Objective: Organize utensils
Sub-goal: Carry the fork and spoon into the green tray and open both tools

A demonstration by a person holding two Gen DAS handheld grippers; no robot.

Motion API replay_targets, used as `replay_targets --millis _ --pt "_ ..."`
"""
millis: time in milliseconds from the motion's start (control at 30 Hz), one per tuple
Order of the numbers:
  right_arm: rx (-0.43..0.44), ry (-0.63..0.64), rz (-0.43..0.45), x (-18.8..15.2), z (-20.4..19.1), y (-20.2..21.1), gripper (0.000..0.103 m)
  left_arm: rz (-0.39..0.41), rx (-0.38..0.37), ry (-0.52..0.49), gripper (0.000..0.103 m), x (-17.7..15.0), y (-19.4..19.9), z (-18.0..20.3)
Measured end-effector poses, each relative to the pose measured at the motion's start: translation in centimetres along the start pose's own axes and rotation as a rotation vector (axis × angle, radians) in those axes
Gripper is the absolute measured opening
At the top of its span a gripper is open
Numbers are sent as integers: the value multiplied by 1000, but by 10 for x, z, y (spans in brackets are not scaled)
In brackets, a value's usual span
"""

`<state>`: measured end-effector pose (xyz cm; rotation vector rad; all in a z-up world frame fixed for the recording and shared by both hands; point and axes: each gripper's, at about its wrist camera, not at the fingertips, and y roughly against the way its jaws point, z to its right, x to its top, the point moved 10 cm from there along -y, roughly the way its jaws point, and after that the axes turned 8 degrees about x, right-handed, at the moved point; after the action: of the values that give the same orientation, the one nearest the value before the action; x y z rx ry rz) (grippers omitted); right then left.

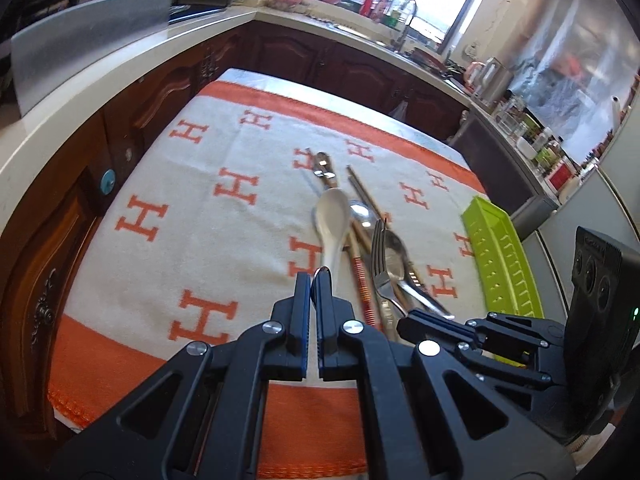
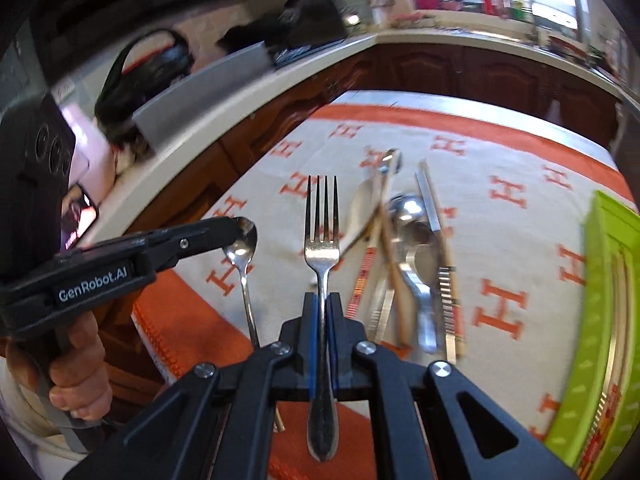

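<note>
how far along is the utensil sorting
Done: some chopsticks already lie in the green tray. In hand: the right hand-held gripper holds a fork, the left hand-held gripper a small spoon. Left: the pile of spoons and chopsticks on the towel.

left hand-held gripper [image 1: 316, 280] clamped shut, right hand-held gripper [image 2: 322, 300] clamped shut, both angled downward, hand [image 2: 76, 364] gripping handle

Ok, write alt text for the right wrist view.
The right gripper is shut on a silver metal fork, tines forward, above an orange-and-white cloth. At left, the left gripper pinches a small steel spoon; more utensils lie piled beyond, beside a lime-green tray.
</note>
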<state>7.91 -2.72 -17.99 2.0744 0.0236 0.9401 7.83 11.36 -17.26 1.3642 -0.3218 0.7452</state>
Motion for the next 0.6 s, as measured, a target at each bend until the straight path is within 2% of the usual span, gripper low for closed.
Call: replay_targets --millis 200,433,600 --pt "-46 -120 120 -1 41 59 4 22 -88 -91 0 9 22 60" --pt "-130 -236 244 -12 96 130 4 46 -224 -232 0 19 48 160" --pt "-219 -307 283 -25 138 161 4 28 -300 -333 0 17 45 238"
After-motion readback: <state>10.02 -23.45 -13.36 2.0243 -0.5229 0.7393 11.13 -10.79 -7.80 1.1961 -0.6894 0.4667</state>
